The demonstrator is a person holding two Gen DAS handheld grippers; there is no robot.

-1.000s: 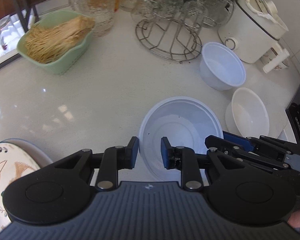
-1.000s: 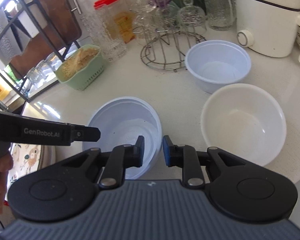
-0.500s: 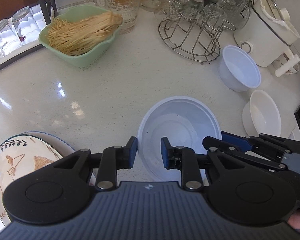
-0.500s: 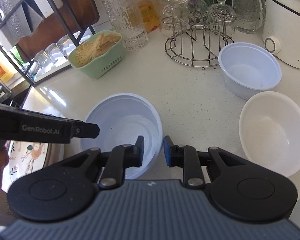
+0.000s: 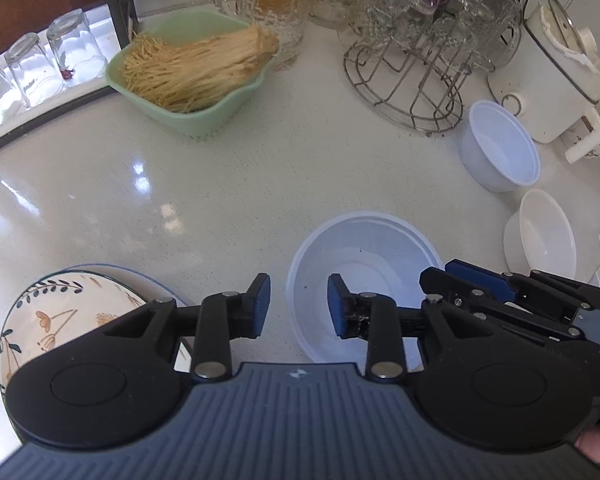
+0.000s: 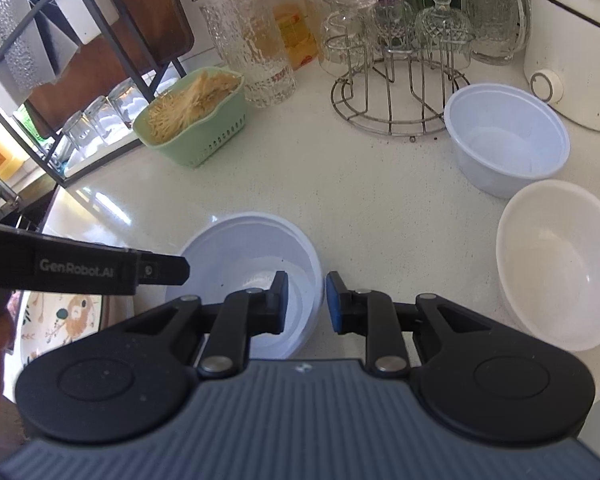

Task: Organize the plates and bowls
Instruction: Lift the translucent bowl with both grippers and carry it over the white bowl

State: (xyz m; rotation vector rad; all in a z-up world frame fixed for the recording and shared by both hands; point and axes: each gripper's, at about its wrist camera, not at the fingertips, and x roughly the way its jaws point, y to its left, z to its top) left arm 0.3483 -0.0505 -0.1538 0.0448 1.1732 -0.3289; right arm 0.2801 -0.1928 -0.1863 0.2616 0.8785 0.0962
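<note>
Near bowl (image 5: 364, 264): upright, mouth up, round.
Left gripper (image 5: 299, 304): just opened, straddling its rim, pads off.
Right gripper (image 6: 305, 300): narrow, clamping the rim.

Your left gripper (image 5: 296, 306) and right gripper (image 6: 303, 302) look alike: a ribbed blue-grey housing in front, two round black discs at its sides, and black linkage arms pinned with silver rivets. Each arm ends in a blue pad (image 5: 262, 300). Along the side of your left gripper, white lettering reads "GenRobot.AI".
</note>
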